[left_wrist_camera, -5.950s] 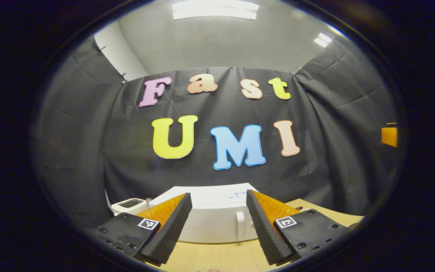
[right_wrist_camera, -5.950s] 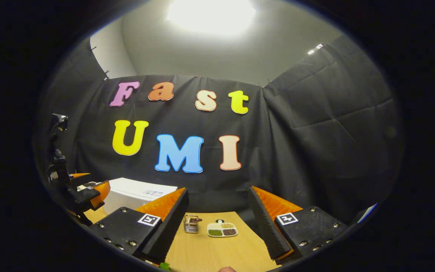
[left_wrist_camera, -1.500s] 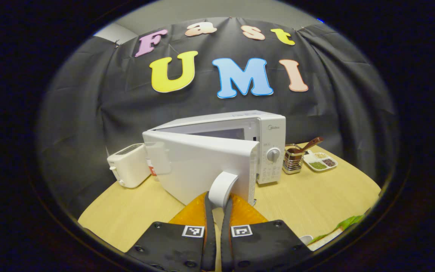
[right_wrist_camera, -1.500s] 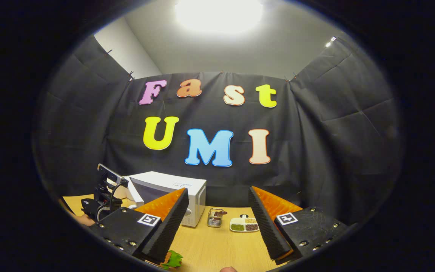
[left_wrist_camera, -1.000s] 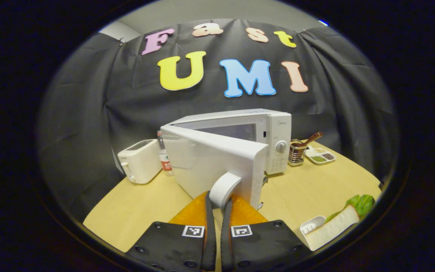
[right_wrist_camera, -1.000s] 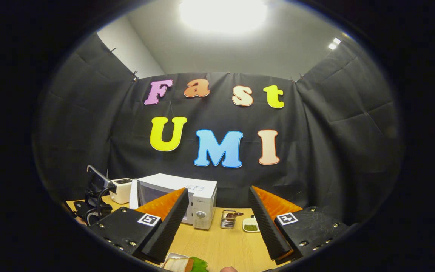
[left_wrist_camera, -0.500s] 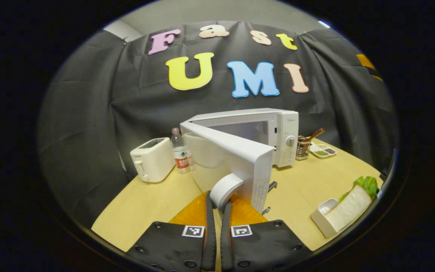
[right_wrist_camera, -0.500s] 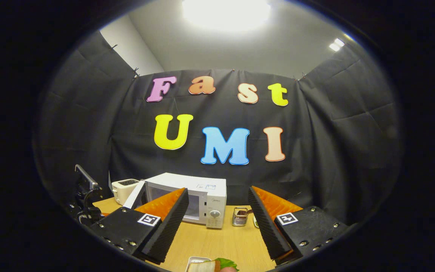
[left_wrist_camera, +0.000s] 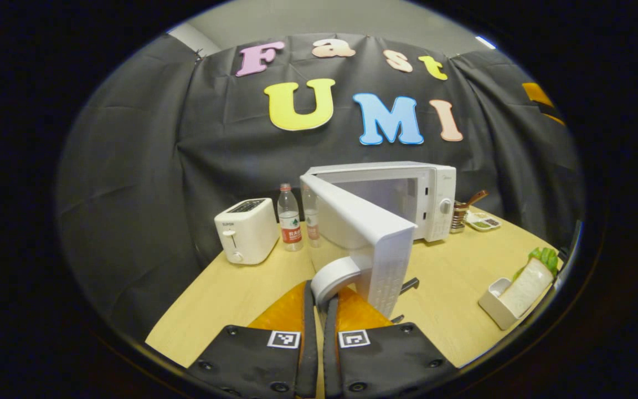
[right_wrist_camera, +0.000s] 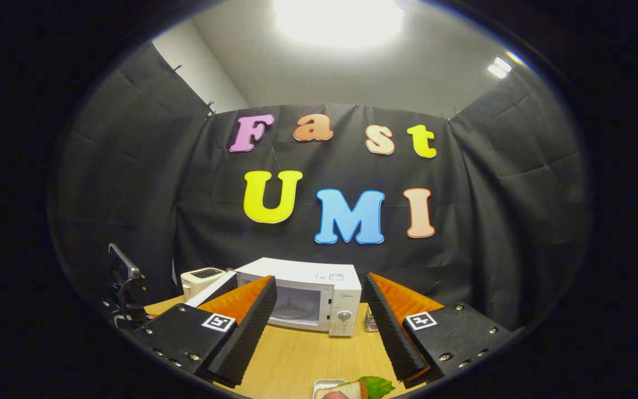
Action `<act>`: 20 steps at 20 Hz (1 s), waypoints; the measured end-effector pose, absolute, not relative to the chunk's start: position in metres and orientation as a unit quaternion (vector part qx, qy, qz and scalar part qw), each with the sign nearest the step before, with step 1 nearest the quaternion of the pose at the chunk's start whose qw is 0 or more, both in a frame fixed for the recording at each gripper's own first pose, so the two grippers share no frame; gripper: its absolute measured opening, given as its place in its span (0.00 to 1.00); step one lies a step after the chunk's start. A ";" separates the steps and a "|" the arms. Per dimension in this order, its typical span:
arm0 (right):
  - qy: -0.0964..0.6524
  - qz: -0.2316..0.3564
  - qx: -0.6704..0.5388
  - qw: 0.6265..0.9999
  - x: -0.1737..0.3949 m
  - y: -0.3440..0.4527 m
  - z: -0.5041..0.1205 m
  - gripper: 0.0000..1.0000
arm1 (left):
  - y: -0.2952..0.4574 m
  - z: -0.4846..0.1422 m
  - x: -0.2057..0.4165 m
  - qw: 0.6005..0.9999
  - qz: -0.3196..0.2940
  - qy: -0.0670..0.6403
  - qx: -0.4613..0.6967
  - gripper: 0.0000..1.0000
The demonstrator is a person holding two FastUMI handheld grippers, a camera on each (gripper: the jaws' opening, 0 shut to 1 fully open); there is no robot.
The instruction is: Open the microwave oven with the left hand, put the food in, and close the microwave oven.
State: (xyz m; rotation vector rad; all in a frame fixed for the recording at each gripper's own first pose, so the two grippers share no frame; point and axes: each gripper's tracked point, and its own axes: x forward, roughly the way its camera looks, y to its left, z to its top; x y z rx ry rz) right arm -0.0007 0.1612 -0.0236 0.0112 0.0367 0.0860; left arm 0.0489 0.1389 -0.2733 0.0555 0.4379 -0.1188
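Left gripper [left_wrist_camera: 319, 296] is clamped on the white door handle [left_wrist_camera: 334, 275] of the microwave [left_wrist_camera: 402, 197], both fingers pressed together on it. The door [left_wrist_camera: 371, 238] is swung wide open, its edge pointing out toward the front of the wooden table [left_wrist_camera: 230, 288]; the cavity is open to view. The microwave sits at the back edge of the table, near the middle. Left of it, also along the back edge: a white toaster [left_wrist_camera: 246, 230] and two water bottles [left_wrist_camera: 291, 226] just beside the door hinge. Right of the microwave: a metal utensil holder [left_wrist_camera: 459, 213] and a small divided dish [left_wrist_camera: 483, 223]. The food, a sandwich [left_wrist_camera: 530, 279] with lettuce in a white tray [left_wrist_camera: 493, 302], sits at the table's right edge, well apart from the microwave. Right gripper [right_wrist_camera: 319, 321] hangs above the front of the table, jaws wide apart, holding nothing, the sandwich just below it at the front edge.
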 end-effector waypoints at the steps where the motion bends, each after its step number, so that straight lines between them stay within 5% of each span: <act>1: 0.018 0.040 0.005 0.999 -0.002 0.165 -0.023 0.96 | 0.142 -0.274 0.048 0.974 -0.063 0.216 0.027 0.11; 11: 0.033 0.027 0.000 0.999 -0.006 0.188 -0.027 0.96 | 0.180 -0.277 0.045 0.973 -0.075 0.220 0.002 0.16; 15: 0.034 0.048 -0.002 0.998 -0.004 0.188 -0.028 0.96 | 0.199 -0.270 0.026 0.975 -0.030 0.218 0.008 0.46; 19: 0.047 0.070 -0.001 0.996 0.010 0.181 -0.033 0.96 | 0.214 -0.233 0.004 0.980 0.004 0.199 0.003 0.62; 20: 0.050 0.076 0.003 0.996 0.014 0.179 -0.035 0.96 | 0.220 -0.217 0.001 0.982 0.017 0.188 0.006 0.77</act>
